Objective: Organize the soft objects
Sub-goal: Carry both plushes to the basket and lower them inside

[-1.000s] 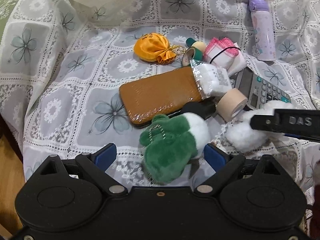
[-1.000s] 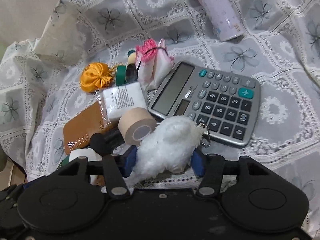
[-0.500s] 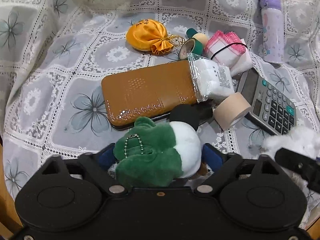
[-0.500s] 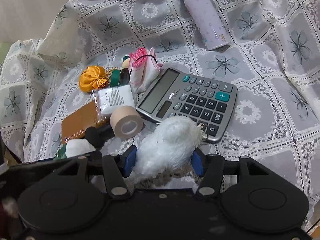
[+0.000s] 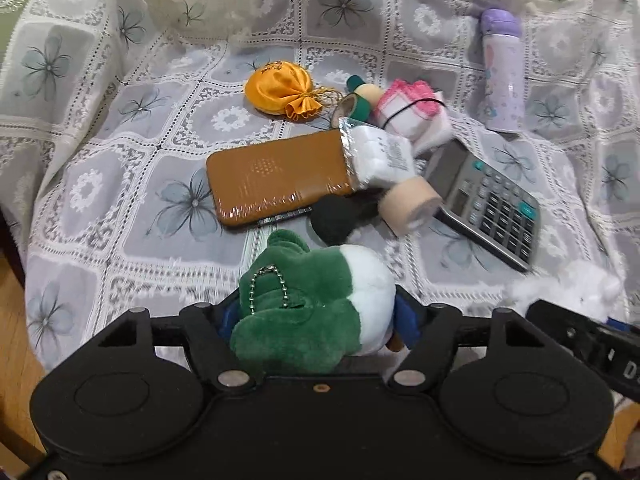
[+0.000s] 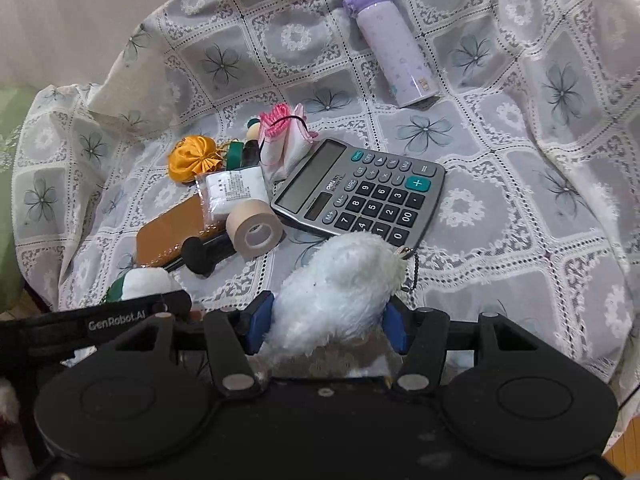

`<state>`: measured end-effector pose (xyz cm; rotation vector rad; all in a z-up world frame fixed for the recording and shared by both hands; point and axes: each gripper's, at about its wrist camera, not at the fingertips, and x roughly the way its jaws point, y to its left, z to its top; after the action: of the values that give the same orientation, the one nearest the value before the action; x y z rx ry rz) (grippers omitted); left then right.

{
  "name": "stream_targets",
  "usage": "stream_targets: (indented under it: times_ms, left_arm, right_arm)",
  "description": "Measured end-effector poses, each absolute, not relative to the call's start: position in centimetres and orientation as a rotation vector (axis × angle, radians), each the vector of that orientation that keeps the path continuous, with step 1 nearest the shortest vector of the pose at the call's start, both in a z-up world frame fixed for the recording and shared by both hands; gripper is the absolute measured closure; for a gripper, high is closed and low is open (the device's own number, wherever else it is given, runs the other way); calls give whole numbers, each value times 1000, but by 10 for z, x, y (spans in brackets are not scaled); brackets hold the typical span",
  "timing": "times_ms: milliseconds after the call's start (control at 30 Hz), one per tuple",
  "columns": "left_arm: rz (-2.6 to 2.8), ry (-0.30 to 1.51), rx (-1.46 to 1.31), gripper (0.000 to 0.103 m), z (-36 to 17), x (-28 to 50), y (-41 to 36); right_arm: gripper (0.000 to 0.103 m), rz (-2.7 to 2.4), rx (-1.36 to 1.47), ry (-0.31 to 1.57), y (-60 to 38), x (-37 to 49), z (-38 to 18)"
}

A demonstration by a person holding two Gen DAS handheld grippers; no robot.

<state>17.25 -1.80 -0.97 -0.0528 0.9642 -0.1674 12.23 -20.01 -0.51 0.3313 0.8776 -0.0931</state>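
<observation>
— So, what has each claw got?

— Left gripper: its jaws are closing on the green plush, which sits between the blue pads with its white end to the right and its bead chain on top. Right gripper: clamped narrow on the white plush, fur bulging over both pads.

— Where are they against the calculator?

— The white plush is just in front of its near edge, the key-chain hanging beside the corner. The green one is farther left of the calculator, near the black-handled thing and the tape roll.

— Why take two at once?

— My guess: both are the soft ones, so they get pulled out of the hard clutter together. Calculator, bottle and brown case stay on the lace cloth.

— Anything soft left?

— Probably the orange pouch and the pink-edged cloth bundle, both beyond the calculator's far-left end.

— Why grip mid-body?

— Plush squashes, so a deep bite across the middle likely keeps it from slipping. Where they go I cannot tell; no bin shows.
</observation>
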Motion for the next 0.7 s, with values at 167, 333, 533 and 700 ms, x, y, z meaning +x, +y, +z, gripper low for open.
stream_targets:
  times_ms: [167,333,533,700]
  left_arm:
    - [-171,959,-23,36,1,137,-21]
    - [-171,962,-21,36,6,103,-22]
    - [-162,952,-13,35,10,67,-20]
    - [-164,930,3,35,11,40,-22]
  right_arm:
    - [46,-87,319,857,-198,95,7]
    - [46,-71,320,841,-197,62,16]
    - [46,-59,302,814,-194,20,24]
    - [45,-45,291,790,-193,-13,32]
